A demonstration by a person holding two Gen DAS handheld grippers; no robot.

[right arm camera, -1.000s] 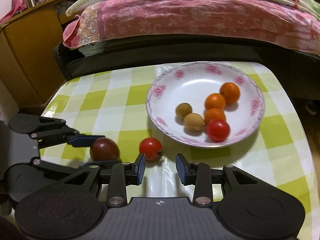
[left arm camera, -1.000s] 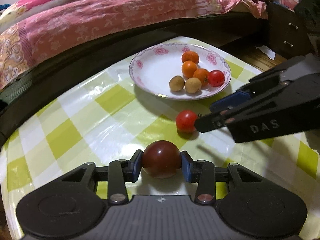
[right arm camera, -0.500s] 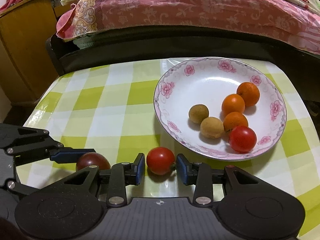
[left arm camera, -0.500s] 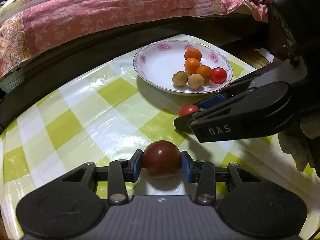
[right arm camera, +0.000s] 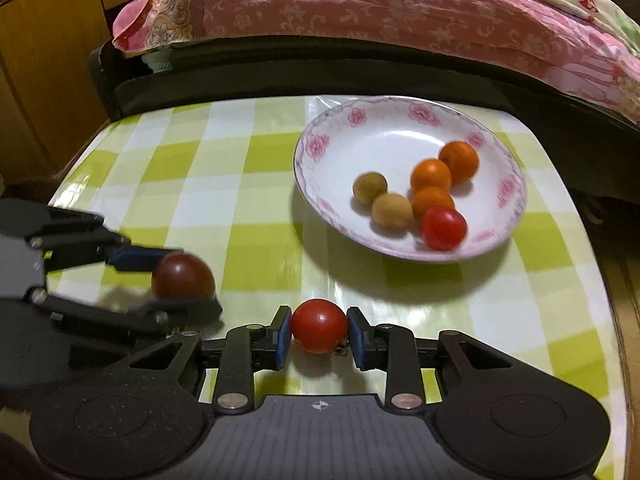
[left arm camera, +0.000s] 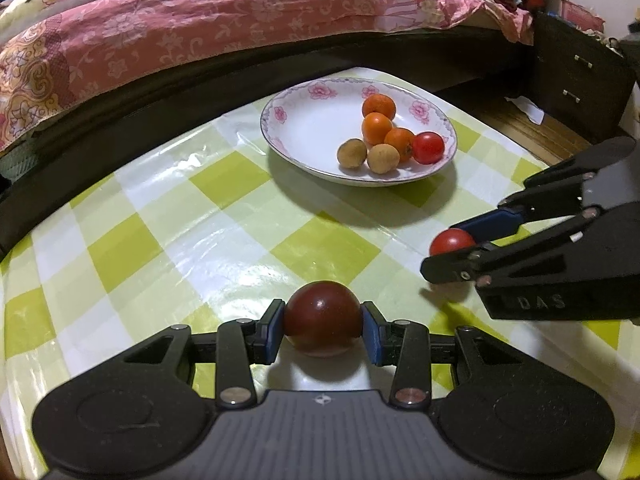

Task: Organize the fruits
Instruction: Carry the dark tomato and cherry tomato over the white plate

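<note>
Right gripper (right arm camera: 319,334) jaws just closing; blue pads now clamped on small red tomato (right arm camera: 319,326), lower centre of right wrist view, sitting on checked tablecloth (right arm camera: 256,200). A second ago that tomato lay free ahead of spread jaws. Left gripper (left arm camera: 323,330) unchanged, clamped on dark red tomato (left arm camera: 322,317), lower centre.

Judgement: both fruits secured, ready for plate (right arm camera: 344,136), upper right, already carrying six fruits.

Small tomato: glossy, round, stem end at lower right.

Pink floral bedspread (left arm camera: 208,36), dark drawer cabinet (left arm camera: 576,80), wooden cupboard (right arm camera: 44,68).
</note>
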